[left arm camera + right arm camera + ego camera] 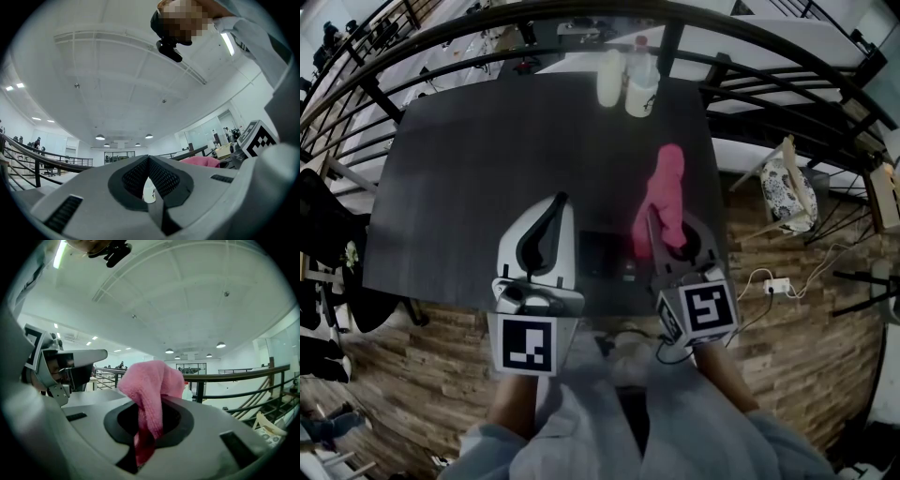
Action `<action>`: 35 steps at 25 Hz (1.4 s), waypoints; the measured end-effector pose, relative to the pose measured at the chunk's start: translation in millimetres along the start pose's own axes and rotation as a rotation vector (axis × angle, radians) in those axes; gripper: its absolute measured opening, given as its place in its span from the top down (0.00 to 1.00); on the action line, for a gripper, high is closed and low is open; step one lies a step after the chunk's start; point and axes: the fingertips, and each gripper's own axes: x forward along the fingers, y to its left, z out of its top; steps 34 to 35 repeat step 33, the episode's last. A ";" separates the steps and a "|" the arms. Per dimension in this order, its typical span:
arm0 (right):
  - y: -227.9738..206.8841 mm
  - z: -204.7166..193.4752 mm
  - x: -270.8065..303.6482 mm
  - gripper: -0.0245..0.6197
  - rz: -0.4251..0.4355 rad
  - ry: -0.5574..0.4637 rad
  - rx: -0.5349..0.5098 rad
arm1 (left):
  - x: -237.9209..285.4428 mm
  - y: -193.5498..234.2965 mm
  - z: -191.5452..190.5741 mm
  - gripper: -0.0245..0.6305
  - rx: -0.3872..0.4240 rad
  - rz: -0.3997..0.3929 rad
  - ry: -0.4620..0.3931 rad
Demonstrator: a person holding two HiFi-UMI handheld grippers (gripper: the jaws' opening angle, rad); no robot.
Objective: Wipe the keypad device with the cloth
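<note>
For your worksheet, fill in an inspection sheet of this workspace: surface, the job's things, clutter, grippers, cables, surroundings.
Surface: dark table, mostly bare.
Job's things: the keypad device lies flat near the table's near edge, between the two grippers. The pink cloth is to its right, not on it.
Clutter: a pale bottle and a red-capped bottle stand side by side at the far edge.
Grippers: the left gripper is shut and holds nothing. The right gripper is shut on the pink cloth.
Cables: a white power strip with its lead lies on the floor to the right.
Surroundings: wood floor, dark railing, a chair to the right.
</note>
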 end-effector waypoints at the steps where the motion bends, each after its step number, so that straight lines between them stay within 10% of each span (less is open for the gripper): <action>1: -0.1 -0.7 0.6 0.90 -0.001 0.003 0.004 | 0.5 0.2 -0.2 0.96 0.001 -0.002 -0.001; 35: -3.3 -13.4 -5.0 0.90 0.005 0.049 0.006 | 3.6 -6.9 0.2 0.96 -0.012 -0.031 -0.008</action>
